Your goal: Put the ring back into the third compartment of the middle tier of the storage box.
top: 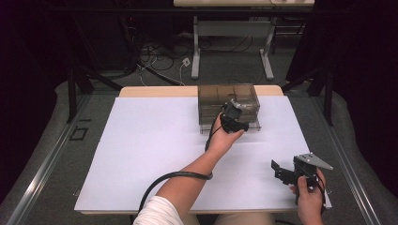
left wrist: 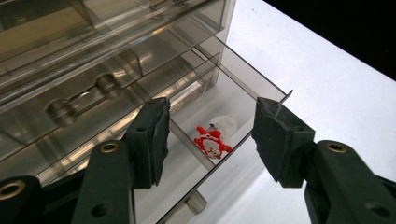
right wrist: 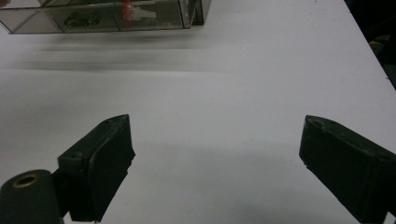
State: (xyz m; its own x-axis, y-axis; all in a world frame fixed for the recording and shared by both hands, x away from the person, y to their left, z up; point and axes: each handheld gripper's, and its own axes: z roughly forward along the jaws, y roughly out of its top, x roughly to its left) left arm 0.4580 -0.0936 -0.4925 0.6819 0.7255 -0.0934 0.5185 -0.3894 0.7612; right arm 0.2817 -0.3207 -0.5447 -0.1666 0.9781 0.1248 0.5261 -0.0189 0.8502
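Left gripper (left wrist: 209,140) parted over the pulled-out drawer (left wrist: 243,88), red toy figure (left wrist: 212,142) lying loose beneath — apparently just dropped. Right gripper (right wrist: 215,163) idle, wide open, waiting aside.

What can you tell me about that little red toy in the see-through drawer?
The little red toy looks like a small cartoon figure, red with white patches and dark dots like a face, probably plastic or rubber. It lies on the floor of the pulled-out drawer of the smoky clear box, beside something pale and see-through. The left gripper hangs above it with open jaws, touching nothing.
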